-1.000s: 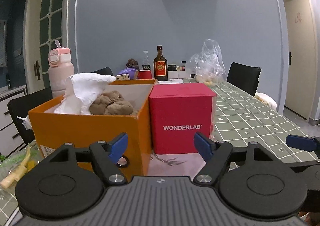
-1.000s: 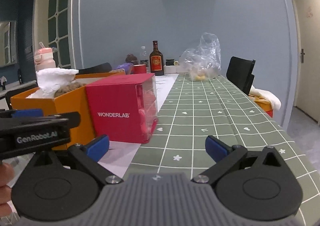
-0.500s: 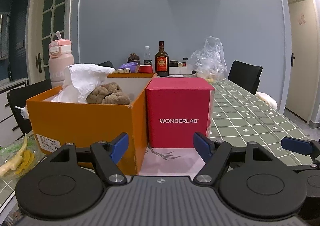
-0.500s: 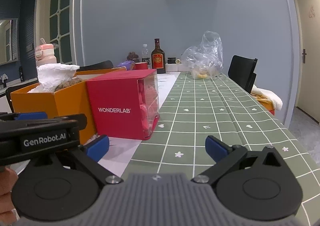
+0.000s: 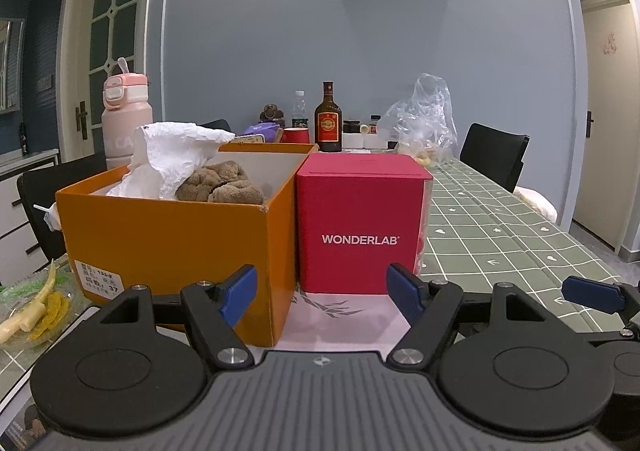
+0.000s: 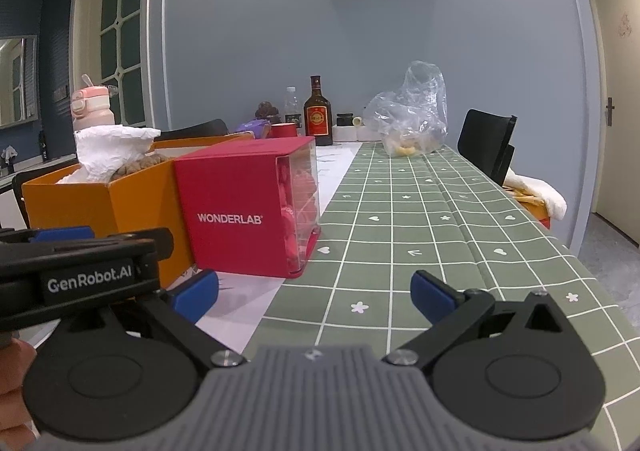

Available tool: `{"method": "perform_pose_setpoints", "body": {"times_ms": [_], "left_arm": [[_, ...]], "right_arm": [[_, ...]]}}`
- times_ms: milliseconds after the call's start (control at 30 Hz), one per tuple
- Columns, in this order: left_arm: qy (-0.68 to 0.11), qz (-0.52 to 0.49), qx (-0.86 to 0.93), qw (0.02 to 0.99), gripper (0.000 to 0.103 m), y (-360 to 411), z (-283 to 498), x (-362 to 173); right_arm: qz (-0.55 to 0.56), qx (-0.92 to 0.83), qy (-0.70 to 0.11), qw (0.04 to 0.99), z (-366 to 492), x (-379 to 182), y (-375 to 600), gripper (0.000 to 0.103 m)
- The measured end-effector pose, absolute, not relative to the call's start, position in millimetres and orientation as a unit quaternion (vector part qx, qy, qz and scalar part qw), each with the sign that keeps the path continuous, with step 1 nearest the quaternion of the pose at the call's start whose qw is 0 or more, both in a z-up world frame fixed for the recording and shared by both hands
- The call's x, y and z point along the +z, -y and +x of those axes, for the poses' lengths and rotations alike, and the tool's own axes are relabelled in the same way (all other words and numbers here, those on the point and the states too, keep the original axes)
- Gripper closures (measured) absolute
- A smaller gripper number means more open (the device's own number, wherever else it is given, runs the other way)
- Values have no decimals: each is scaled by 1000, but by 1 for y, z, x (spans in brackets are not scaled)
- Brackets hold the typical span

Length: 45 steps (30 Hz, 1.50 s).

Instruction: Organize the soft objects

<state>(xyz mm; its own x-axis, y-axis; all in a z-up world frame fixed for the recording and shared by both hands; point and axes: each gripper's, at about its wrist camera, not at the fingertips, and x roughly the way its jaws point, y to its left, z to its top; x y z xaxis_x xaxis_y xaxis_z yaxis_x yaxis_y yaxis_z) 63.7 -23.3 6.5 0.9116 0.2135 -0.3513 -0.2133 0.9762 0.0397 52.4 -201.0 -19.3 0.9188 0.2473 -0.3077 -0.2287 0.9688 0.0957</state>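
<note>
Green checked tablecloth (image 6: 420,235): left gripper (image 5: 322,289) and right gripper (image 6: 314,297) both spread wide, holding nothing.

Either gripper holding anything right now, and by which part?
Nothing is held. The left gripper and right gripper are both open with nothing between the fingers.
</note>
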Motion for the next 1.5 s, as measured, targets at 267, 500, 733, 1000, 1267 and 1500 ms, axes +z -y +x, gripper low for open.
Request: {"method": "perform_pose_setpoints", "body": {"times_ms": [267, 500, 733, 1000, 1267, 1500], "left_arm": [[-178, 2, 111, 978, 17, 24, 63, 6], [-179, 5, 111, 978, 19, 25, 62, 7], [-178, 6, 113, 978, 19, 25, 60, 7], [-176, 11, 114, 978, 19, 26, 59, 9], [-180, 7, 116, 977, 19, 27, 60, 9], [-178, 5, 122, 976, 19, 28, 59, 8]], "right_arm": [[32, 124, -160, 979, 52, -20, 202, 3], [33, 127, -162, 978, 52, -20, 203, 3], [34, 129, -160, 978, 52, -20, 204, 3], [32, 131, -159, 978, 52, -20, 206, 3], [29, 129, -161, 978, 54, -20, 203, 3], [28, 128, -162, 978, 54, -20, 202, 3]]}}
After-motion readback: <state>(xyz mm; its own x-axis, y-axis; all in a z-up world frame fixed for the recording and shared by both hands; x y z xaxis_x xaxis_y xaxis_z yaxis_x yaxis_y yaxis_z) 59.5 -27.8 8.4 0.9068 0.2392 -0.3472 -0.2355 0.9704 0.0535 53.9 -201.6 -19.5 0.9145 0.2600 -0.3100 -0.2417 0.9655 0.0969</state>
